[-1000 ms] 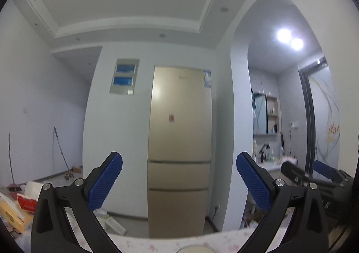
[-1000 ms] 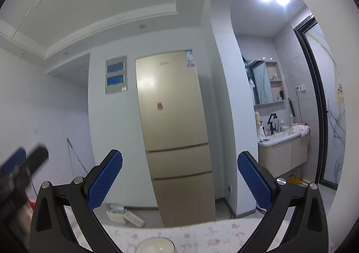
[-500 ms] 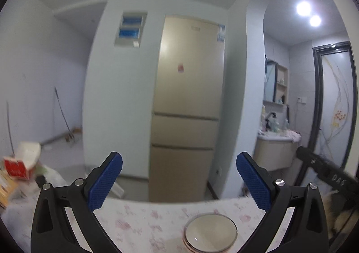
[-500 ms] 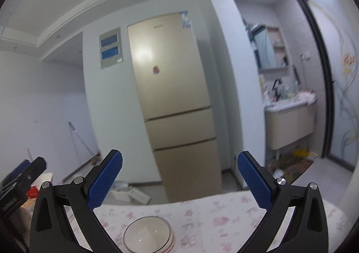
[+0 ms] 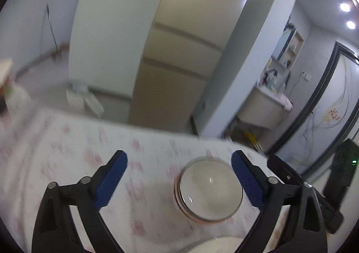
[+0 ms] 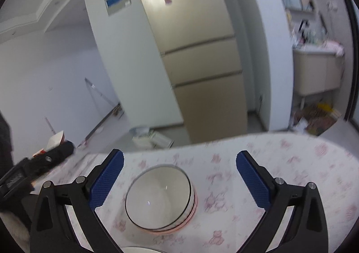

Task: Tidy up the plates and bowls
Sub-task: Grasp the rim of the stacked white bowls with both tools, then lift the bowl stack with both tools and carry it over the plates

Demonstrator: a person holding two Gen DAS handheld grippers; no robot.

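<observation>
A stack of white bowls (image 5: 209, 190) with a dark rim and pink lower edge sits on the floral tablecloth (image 5: 67, 154); it also shows in the right wrist view (image 6: 160, 197). My left gripper (image 5: 179, 183) is open and empty, above and just left of the bowls. My right gripper (image 6: 179, 179) is open and empty, above the bowls. The rim of a white plate (image 5: 215, 245) shows at the bottom edge of the left wrist view and in the right wrist view (image 6: 141, 249). The right gripper's black body (image 5: 298, 185) appears at the right of the left wrist view.
The table's far edge (image 6: 224, 138) runs across both views, with a beige fridge (image 6: 197, 55) and floor clutter behind. A red and white box (image 6: 53, 143) lies at the table's left. A bathroom vanity (image 6: 318, 69) stands at the right.
Both grippers have tilted downward from the ceiling and fridge toward the table. The bowl stack and tablecloth have come fully into view between the fingers. Both stay open.
</observation>
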